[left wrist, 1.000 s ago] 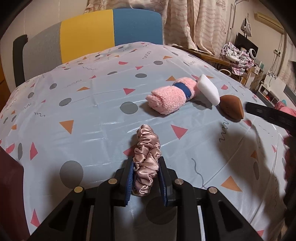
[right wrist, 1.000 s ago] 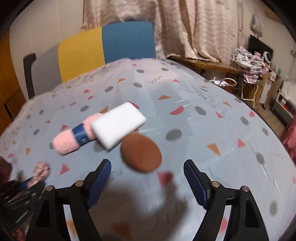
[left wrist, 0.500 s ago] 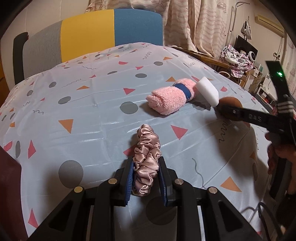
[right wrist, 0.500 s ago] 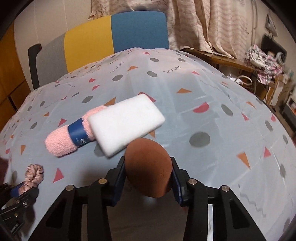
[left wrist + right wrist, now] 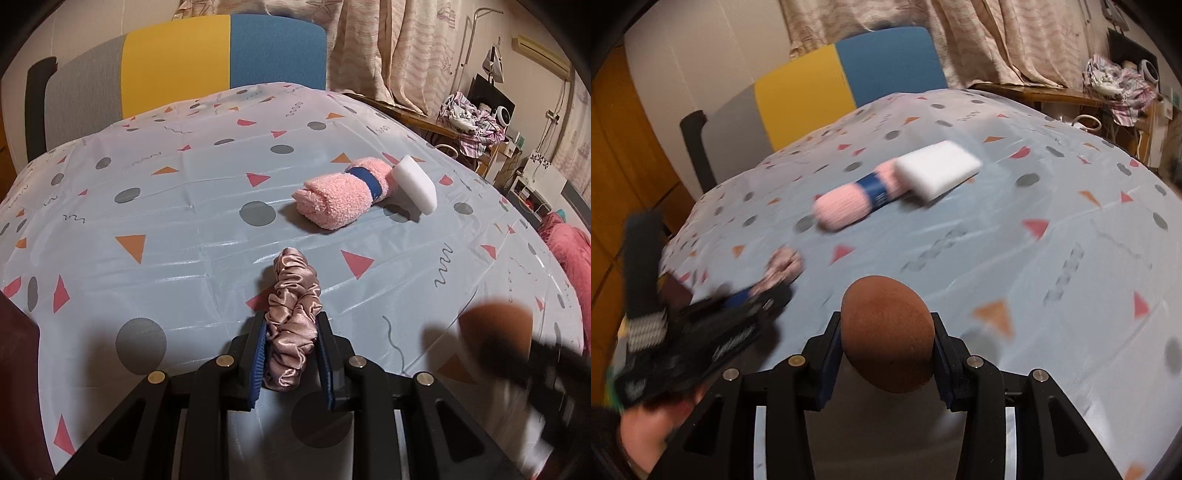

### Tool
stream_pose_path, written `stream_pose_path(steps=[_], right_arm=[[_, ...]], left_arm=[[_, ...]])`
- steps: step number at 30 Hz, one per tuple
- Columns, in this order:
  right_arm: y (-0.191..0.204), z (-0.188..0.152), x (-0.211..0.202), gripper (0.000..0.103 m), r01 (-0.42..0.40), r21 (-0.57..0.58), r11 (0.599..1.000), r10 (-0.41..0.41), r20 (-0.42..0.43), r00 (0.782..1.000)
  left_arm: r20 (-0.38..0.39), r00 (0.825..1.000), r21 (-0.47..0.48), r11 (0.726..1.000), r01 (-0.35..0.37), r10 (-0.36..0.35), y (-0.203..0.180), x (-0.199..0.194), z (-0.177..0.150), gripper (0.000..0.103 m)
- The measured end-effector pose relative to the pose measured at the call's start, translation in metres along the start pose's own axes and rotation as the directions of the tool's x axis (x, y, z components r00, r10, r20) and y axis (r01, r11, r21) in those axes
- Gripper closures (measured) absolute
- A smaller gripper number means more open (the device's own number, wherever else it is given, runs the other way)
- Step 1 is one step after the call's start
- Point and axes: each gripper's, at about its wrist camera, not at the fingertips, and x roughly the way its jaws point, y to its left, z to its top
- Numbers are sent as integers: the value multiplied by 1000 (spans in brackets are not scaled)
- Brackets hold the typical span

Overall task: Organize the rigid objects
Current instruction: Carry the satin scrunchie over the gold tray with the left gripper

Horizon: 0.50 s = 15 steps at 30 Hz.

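My left gripper (image 5: pixel 291 354) is shut on a pink satin scrunchie (image 5: pixel 291 314) that rests on the patterned tablecloth (image 5: pixel 166 240). My right gripper (image 5: pixel 886 354) is shut on a brown egg-shaped sponge (image 5: pixel 886 336), held near the table's front. In the left wrist view the brown sponge (image 5: pixel 495 321) shows blurred at lower right. In the right wrist view the left gripper (image 5: pixel 757 295) with the scrunchie (image 5: pixel 783 266) appears blurred at left. A rolled pink towel (image 5: pixel 340 199) with a blue band lies mid-table, and a white sponge block (image 5: pixel 415 184) leans against its right end.
A chair (image 5: pixel 184 70) with grey, yellow and blue panels stands behind the table. A wooden desk (image 5: pixel 1034 92) with cluttered cloth lies at the back right. A pink cloth heap (image 5: pixel 569 251) sits beyond the table's right edge.
The right gripper closed on the brown sponge, lifted it away from the white block and carried it toward the front, nearer the left gripper. The left gripper stayed put holding the scrunchie.
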Motion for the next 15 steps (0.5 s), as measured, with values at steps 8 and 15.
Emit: stream_pose_path(steps=[8, 15], right_arm=[[30, -26, -3, 59, 55, -106, 993, -51, 37, 998], [32, -29, 3, 59, 83, -132, 988, -79, 39, 996]], left_arm=[[44, 998, -24, 999, 39, -38, 4, -43, 1, 80], [76, 995, -73, 995, 73, -67, 12, -84, -15, 80]])
